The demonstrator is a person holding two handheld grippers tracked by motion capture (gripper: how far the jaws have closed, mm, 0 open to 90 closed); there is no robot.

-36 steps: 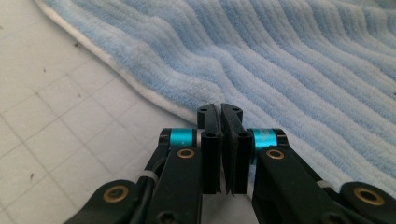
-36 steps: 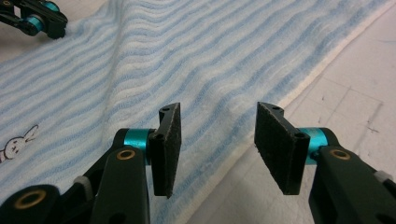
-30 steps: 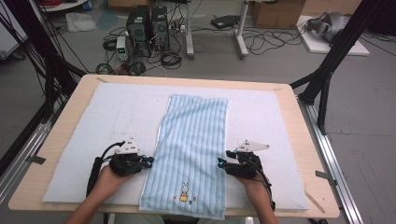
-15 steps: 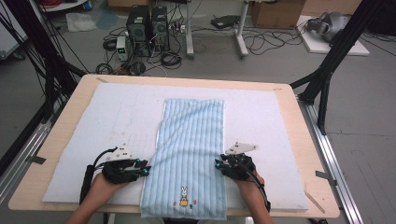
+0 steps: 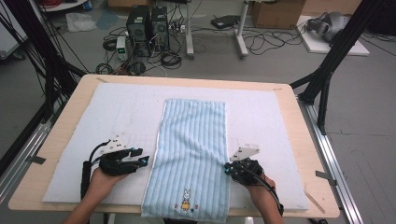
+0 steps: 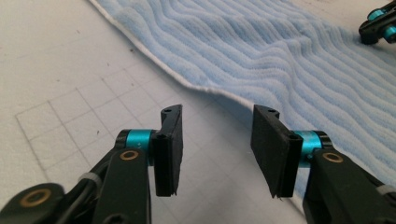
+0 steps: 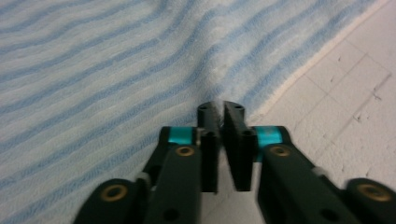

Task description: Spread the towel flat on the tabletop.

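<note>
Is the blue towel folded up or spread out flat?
Spread out: the towel lies in one long strip on the white mat, with its bunny picture showing. It is a bit wrinkled near the right gripper.

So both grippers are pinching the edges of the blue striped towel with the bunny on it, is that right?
Not quite: the right gripper pinches the towel at its edge, but the left gripper stands open on the white mat, short of the towel, its jaws having just been opening. The left gripper view shows it.
</note>
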